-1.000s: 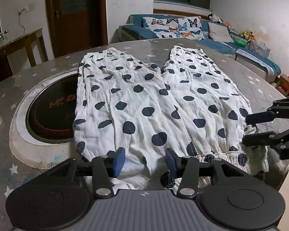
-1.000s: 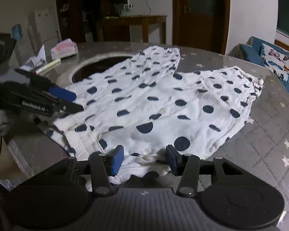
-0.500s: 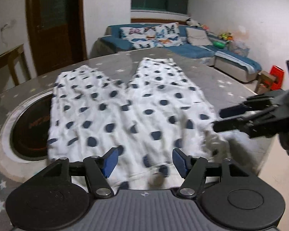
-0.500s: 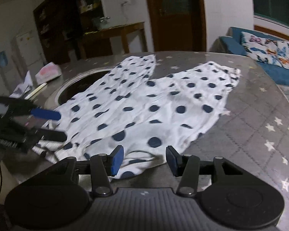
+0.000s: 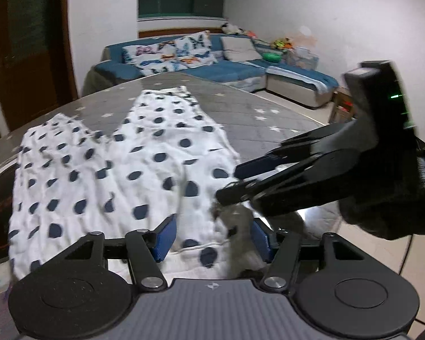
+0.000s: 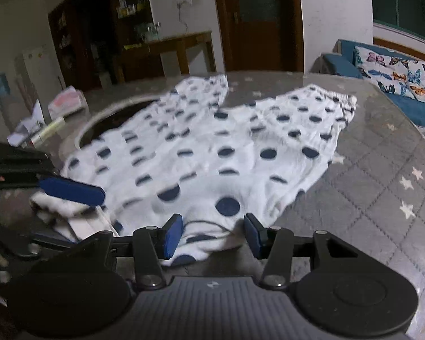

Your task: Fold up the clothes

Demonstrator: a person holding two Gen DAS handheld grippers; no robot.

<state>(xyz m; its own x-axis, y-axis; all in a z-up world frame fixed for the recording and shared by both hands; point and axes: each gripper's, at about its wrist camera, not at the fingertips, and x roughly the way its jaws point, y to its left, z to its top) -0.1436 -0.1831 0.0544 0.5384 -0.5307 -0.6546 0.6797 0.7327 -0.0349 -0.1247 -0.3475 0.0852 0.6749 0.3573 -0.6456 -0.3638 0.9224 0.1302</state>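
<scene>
Behind the round grey table with its star-patterned quilted cover, a blue sofa with butterfly cushions fills the upper middle of the left wrist view, below a dark green window, and a brown door stands at the upper left. White trousers with dark blue dots lie spread flat on the table, taking up the left and centre of that frame, legs pointing away toward the sofa and the waist end at the near edge, partly covering a dark round inset in the tabletop. At the bottom of the frame, the left gripper has its blue pads apart and its jaws are closing, with the bunched waistband cloth lying between them; the pads do not visibly press on it. From the right side of the frame the right gripper reaches in, held by a dark-gloved hand, its two fingers slightly parted around the rumpled waist edge; whether they pinch it I cannot tell from this blurred view. In the right wrist view, its own pads stand apart with the waistband hem between them, untouched on both sides. At the upper left there, boxes and papers sit on the table.
</scene>
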